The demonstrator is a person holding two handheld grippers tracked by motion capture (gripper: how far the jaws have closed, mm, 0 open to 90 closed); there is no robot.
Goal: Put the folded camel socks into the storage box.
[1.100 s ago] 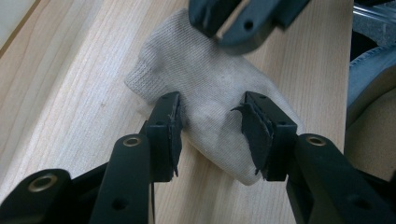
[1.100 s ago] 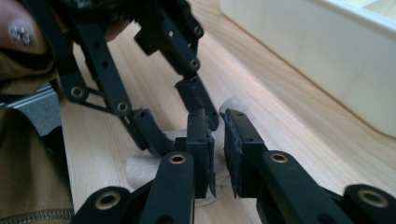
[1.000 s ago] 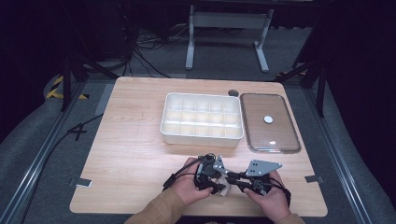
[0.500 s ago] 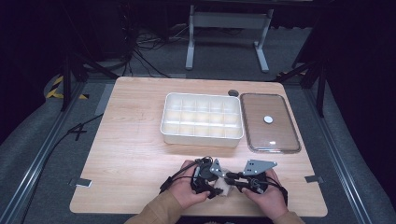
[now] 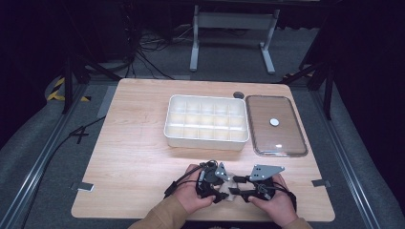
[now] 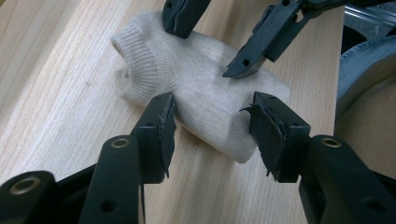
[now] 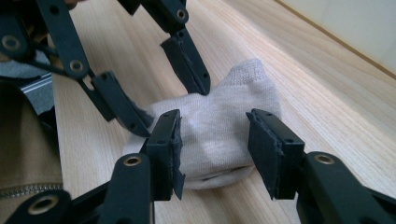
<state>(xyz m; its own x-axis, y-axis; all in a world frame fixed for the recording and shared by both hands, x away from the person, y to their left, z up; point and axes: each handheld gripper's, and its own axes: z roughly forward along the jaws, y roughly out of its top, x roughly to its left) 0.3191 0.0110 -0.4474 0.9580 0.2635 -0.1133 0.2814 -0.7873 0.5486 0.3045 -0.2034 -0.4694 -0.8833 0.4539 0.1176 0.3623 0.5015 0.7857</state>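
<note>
A cream, folded sock [image 5: 229,188] lies on the wooden table [image 5: 133,143] near its front edge. It is between both grippers, which face each other. My left gripper [image 6: 212,133] is open and its jaws have just been opening. The sock [image 6: 201,79] lies loose between its pads. My right gripper [image 7: 215,147] is open too, and its jaws have also just been opening, astride the sock [image 7: 219,121]. The right gripper [image 6: 208,49] hovers over the sock's far end in the left gripper view. The left gripper [image 7: 170,107] comes in from the upper left in the right gripper view.
A white box [image 5: 206,121] with several compartments stands at mid-table. Beside it on the right lies a clear lid [image 5: 275,125] with a small white disc [image 5: 274,122]. The table's front edge runs just under the hands.
Both hands stay at the front edge with the sock between the grippers; no clear shift shows in the high view.
</note>
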